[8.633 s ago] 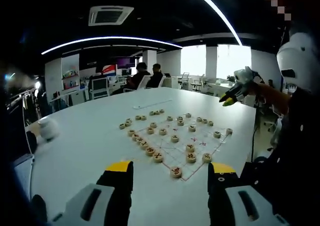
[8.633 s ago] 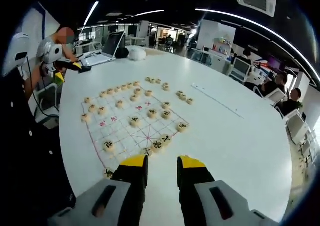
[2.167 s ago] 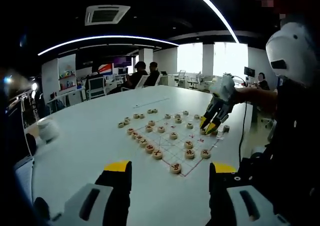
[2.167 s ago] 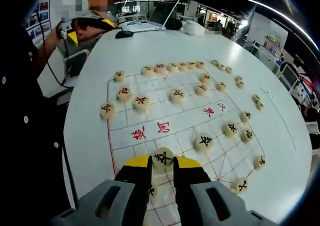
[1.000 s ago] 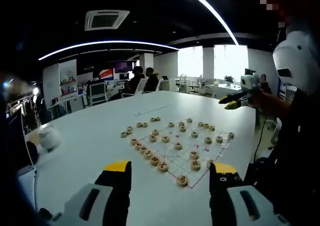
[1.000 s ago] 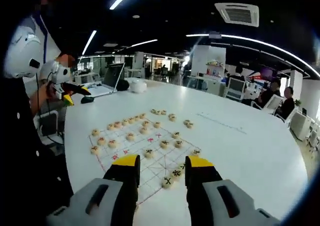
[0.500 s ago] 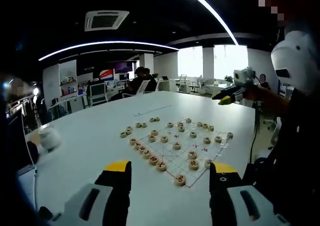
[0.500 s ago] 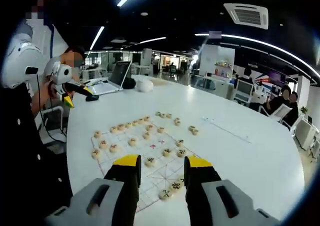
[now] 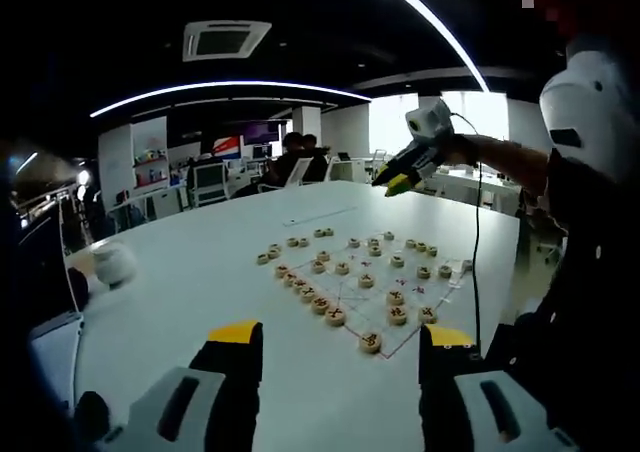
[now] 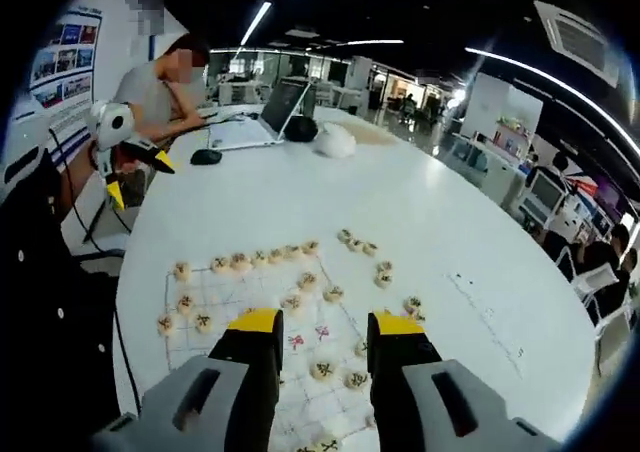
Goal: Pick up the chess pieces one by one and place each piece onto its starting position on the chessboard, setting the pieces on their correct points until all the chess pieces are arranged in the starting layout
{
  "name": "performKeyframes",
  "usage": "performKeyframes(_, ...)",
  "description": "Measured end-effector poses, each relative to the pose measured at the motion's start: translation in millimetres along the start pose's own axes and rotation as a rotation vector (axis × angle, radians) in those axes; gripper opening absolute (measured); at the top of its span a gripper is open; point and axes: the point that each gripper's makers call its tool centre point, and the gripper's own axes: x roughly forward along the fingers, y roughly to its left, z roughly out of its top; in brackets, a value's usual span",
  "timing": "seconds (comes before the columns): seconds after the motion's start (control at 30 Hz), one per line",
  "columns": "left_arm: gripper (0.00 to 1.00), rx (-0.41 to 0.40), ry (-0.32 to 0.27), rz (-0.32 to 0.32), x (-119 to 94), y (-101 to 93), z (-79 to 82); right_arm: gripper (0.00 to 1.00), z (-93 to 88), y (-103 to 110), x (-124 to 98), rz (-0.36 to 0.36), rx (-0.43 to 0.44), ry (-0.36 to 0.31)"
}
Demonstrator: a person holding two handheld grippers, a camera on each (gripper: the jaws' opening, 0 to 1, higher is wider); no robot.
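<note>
Jaws parted and empty on both sides: the left gripper (image 9: 338,344) hangs above the near edge of the white table (image 9: 190,272), while the right gripper (image 10: 320,334) hovers over the board (image 10: 300,372), nothing between its yellow tips. Round wooden pieces (image 9: 335,316) sit on the red-lined board in rows, with a few pieces just off its far edge. A laptop (image 10: 275,107) stands open at the table's far side.
</note>
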Motion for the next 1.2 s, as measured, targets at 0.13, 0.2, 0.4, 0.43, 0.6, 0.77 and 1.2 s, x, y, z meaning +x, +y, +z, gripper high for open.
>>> performKeyframes(0.13, 0.64, -0.01, -0.004, 0.009, -4, 1.9, -3.1, 0.34, 7.5, -12, 33, 0.042, -0.007, 0.073)
performKeyframes(0.2, 0.64, -0.014, -0.006, 0.013, -6, 2.1, -4.9, 0.32, 7.1, -20, 48, 0.044, -0.014, 0.103)
performKeyframes(0.4, 0.64, -0.033, -0.01, 0.029, -14, 1.3, -11.7, 0.32, -11.5, -37, 97, 0.062, -0.002, 0.245)
performKeyframes(0.43, 0.64, -0.036, -0.009, 0.032, -16, 1.8, -12.9, 0.32, -14.3, -40, 104, 0.061, 0.001, 0.262)
performKeyframes(0.6, 0.64, -0.05, -0.013, 0.051, -23, 4.0, -15.9, 0.32, -29.1, -56, 132, 0.054, 0.01, 0.336)
performKeyframes(0.77, 0.64, -0.061, -0.012, 0.068, -28, 4.7, -19.9, 0.31, -40.6, -75, 159, 0.056, 0.017, 0.391)
performKeyframes(1.2, 0.64, -0.073, -0.007, 0.086, -35, 6.3, -24.1, 0.24, -47.8, -81, 177, 0.05, 0.052, 0.434)
